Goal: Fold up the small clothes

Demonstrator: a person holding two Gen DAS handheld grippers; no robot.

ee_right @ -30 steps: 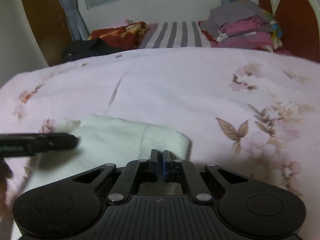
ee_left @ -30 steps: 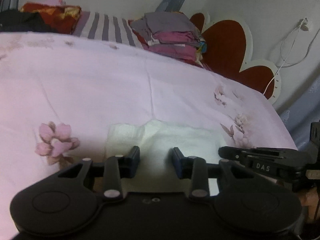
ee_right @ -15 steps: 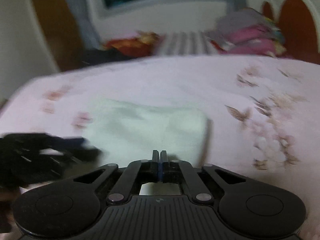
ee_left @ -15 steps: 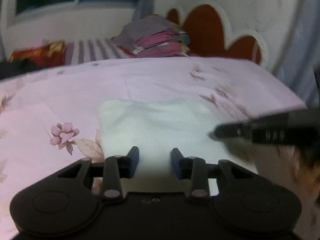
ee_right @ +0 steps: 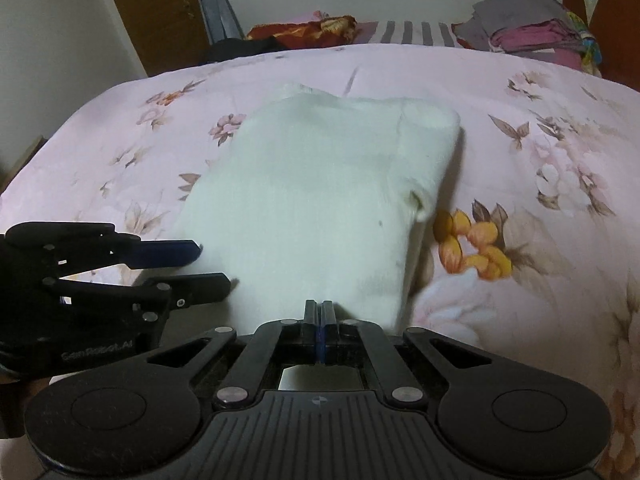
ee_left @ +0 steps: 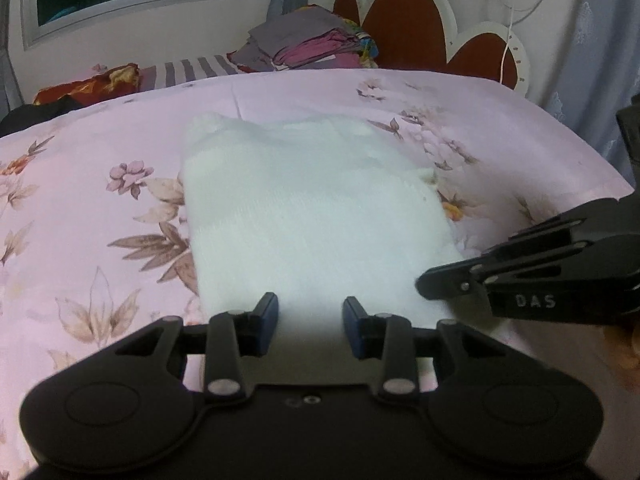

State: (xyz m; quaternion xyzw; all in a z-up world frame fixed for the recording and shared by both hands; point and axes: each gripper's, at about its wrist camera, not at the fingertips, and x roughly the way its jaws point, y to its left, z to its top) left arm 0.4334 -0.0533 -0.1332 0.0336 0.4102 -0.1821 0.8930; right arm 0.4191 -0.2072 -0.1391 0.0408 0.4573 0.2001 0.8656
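Note:
A white knitted garment [ee_left: 312, 208] lies flat on the pink flowered bedspread [ee_left: 100, 200] and stretches away from both grippers. My left gripper [ee_left: 311, 320] is at its near edge with the jaws apart, and white cloth shows in the gap without being pinched. In the right wrist view the left gripper [ee_right: 214, 264] comes in from the left, its fingertips at the garment's [ee_right: 320, 184] near left corner. My right gripper [ee_right: 319, 308] is shut, with the garment's near edge running right up to its tips. In the left wrist view the right gripper [ee_left: 424, 284] touches the near right corner.
A pile of folded clothes [ee_left: 308, 46] sits at the head of the bed beside a striped pillow [ee_left: 196, 68] and a red patterned cloth [ee_left: 88, 84]. The red and white headboard [ee_left: 404, 28] is behind. A wooden door [ee_right: 152, 12] stands far left. The bed drops off at right.
Both grippers have swung across the bed and the left one has rolled level. The garment now lies lengthwise ahead of them and fills more of both views. The right gripper stayed shut.

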